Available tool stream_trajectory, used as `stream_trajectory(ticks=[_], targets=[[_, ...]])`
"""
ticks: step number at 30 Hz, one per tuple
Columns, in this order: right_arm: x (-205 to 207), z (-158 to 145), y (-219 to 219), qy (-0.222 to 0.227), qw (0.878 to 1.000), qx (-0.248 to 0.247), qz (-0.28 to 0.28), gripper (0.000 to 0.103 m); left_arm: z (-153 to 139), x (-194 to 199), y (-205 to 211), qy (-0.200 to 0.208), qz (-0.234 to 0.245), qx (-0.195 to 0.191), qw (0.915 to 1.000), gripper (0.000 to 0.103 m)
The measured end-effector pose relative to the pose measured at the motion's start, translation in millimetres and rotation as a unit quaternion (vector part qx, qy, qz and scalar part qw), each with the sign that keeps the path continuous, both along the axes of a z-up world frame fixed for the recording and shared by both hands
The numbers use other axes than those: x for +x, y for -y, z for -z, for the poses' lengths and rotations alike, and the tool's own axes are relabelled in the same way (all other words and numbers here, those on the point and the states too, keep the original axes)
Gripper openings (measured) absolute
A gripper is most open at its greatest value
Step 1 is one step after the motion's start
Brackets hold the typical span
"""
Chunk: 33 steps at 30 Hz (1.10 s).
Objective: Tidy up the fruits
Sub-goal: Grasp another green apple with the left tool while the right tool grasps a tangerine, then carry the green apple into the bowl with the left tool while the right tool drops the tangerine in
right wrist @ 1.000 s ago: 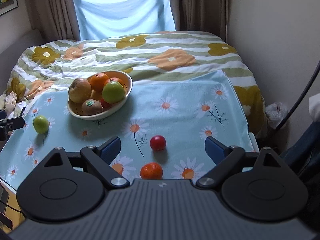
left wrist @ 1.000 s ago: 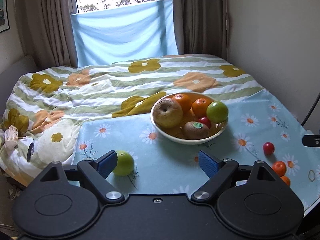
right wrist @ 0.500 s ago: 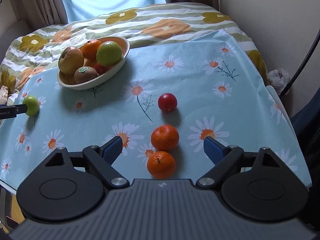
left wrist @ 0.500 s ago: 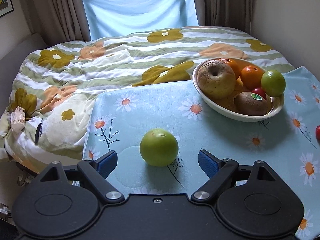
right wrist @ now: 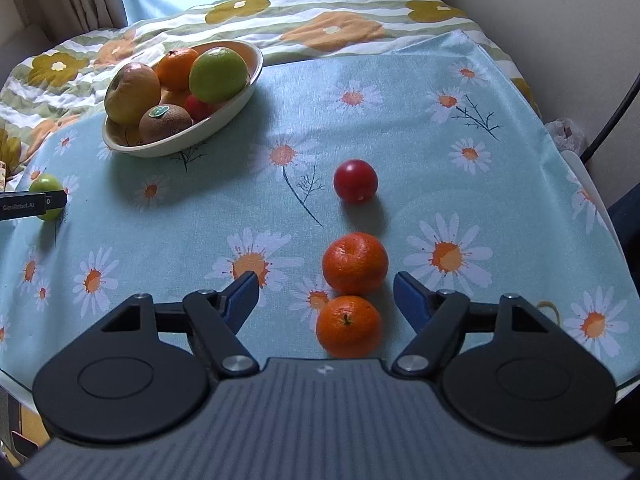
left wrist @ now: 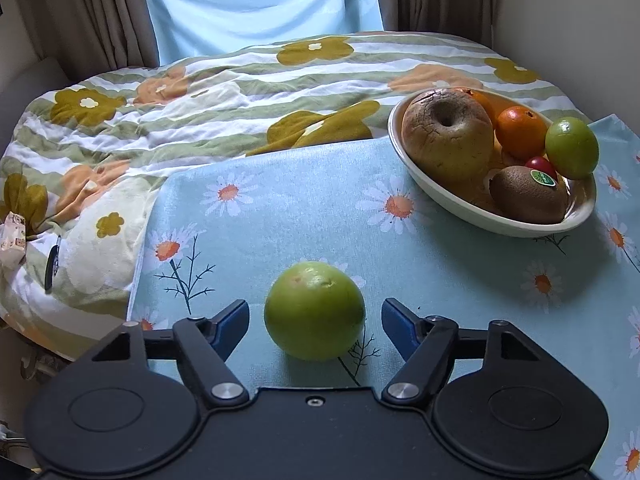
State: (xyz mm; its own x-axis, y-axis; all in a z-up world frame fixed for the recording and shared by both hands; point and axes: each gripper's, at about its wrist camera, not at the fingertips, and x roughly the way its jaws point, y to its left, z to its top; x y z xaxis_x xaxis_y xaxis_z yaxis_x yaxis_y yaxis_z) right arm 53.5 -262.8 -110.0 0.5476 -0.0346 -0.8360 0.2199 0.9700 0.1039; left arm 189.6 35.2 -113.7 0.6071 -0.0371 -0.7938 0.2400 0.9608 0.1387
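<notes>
Green apple (left wrist: 314,310) seen on tabletop (left wrist: 280,208), between spread fingers of left gripper (left wrist: 315,316), nothing gripped yet. Right gripper (right wrist: 325,295) held wide open around nearer orange (right wrist: 348,325) (second orange (right wrist: 355,263) touching it). Bowl (left wrist: 480,216) already heaped: added fruit judged likely to roll off; round apple could be squeezed out.

A bedroom in a home. A bed (left wrist: 240,92) with a striped, flower-printed quilt (left wrist: 192,120) fills the view from 9 to 1 o'clock. Behind it, at 12 o'clock, brown curtains (left wrist: 108,12) flank a window covered by pale blue cloth (left wrist: 260,0). A surface with a daisy-print cloth (right wrist: 400,120) stands against the bed, holding a bowl (right wrist: 168,146) of fruit.
</notes>
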Motion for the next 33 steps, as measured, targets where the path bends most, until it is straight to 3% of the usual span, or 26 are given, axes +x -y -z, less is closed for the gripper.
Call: stream_trajectory(ticks=[3, 25, 27, 29, 33], targets=[[2.8, 2.4, -0.5, -0.006, 1.000, -0.001, 0.001, 0.082, 3.4, 2.4, -1.3, -0.006, 0.000, -0.003, 1.0000, 0.059], [15.8, 13.4, 7.5, -0.012, 0.999, -0.028, 0.013, 0.068, 2.2, -26.3, 0.6, -0.010, 0.028, -0.020, 0.9994, 0.059], [17.1, 13.8, 7.4, -0.012, 0.999, -0.030, 0.012, 0.064, 1.4, -29.0, 1.4, -0.010, 0.030, -0.023, 0.9993, 0.059], [18.8, 14.5, 7.4, -0.016, 0.999, -0.031, 0.009, 0.054, -0.7, -31.4, 1.5, -0.009, 0.032, -0.026, 0.9991, 0.059], [18.0, 11.7, 6.6, -0.010, 0.999, -0.031, 0.006, 0.053, -7.5, -36.9, 3.8, -0.004, 0.039, -0.035, 0.9986, 0.059]])
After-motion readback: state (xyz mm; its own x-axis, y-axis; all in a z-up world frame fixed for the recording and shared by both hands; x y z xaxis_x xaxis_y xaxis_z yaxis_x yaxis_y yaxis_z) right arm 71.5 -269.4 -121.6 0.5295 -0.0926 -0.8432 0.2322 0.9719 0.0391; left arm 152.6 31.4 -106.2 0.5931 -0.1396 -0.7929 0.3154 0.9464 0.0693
